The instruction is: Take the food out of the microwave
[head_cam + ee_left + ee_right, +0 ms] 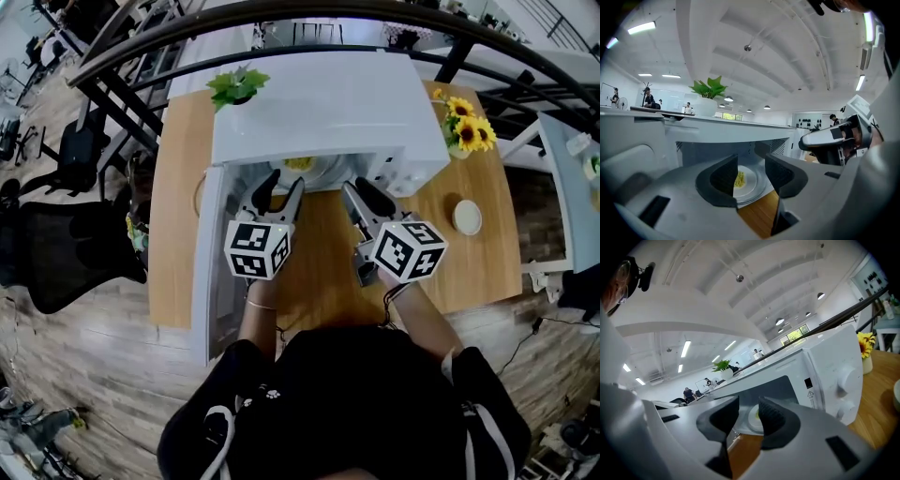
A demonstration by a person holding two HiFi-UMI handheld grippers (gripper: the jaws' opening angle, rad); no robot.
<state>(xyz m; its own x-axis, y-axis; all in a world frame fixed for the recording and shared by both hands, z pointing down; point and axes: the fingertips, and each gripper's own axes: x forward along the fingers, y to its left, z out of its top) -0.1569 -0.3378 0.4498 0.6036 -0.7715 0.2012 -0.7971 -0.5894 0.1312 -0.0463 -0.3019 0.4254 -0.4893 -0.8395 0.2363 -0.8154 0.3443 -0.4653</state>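
head view, upper middle: the plate (323,174) of food (300,164) sits inside the microwave (319,103). my left gripper (284,185) and right gripper (360,188) are both open, holding nothing. i should pinch the plate's rim and keep it flat.

A microwave (319,108) sits on a table (178,187), its door (211,272) open to the left. A plate (317,172) holding food (739,179) lies inside. A potted plant (236,86) stands on its top, at the left. To the microwave's right stand flowers (466,127), with a small dish (466,217) nearer the person. The left gripper (284,186) and right gripper (364,187) are side by side before the opening.
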